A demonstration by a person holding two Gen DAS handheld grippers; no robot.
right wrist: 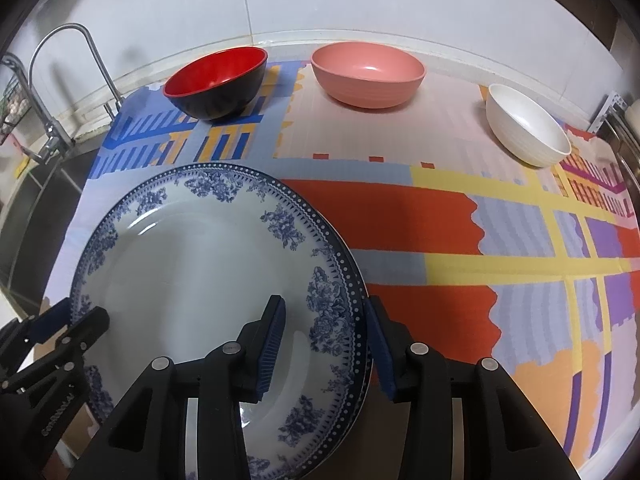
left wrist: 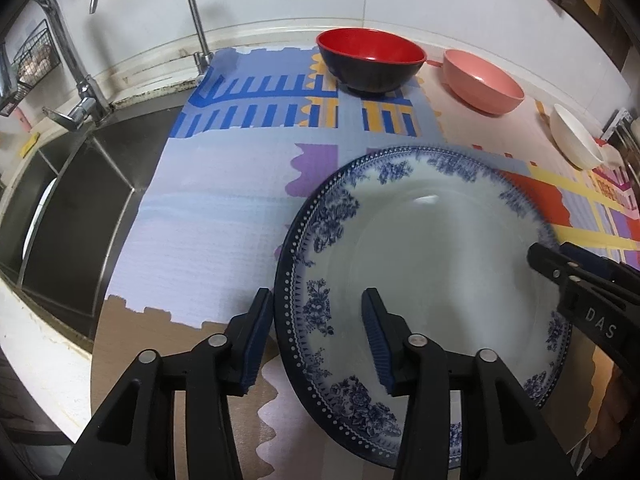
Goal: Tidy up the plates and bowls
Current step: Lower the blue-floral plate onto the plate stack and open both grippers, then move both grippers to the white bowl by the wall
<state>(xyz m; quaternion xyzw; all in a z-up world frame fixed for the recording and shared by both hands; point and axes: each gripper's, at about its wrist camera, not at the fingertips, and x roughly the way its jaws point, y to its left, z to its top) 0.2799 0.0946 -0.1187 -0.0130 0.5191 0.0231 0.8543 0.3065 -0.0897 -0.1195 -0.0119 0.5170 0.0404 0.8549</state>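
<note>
A blue-and-white flowered plate (left wrist: 432, 248) (right wrist: 192, 260) lies on the colourful mat (left wrist: 224, 208), and the rim of a second plate (right wrist: 362, 292) shows just under its right edge. My left gripper (left wrist: 318, 332) straddles the plate's left rim with one pad outside and one over the well, standing open with a gap. My right gripper (right wrist: 326, 340) is shut on the opposite rim, one pad inside and one outside. Each gripper shows at the edge of the other's view. At the back stand a red-and-black bowl (right wrist: 216, 80), a pink bowl (right wrist: 368, 72) and a white bowl (right wrist: 524, 128).
A steel sink (left wrist: 80, 200) with a tall faucet (left wrist: 192, 12) lies left of the mat. A wire basket (left wrist: 32, 60) hangs on the wall above it. A metal rack (right wrist: 624, 140) stands at the far right. The tiled wall closes the back.
</note>
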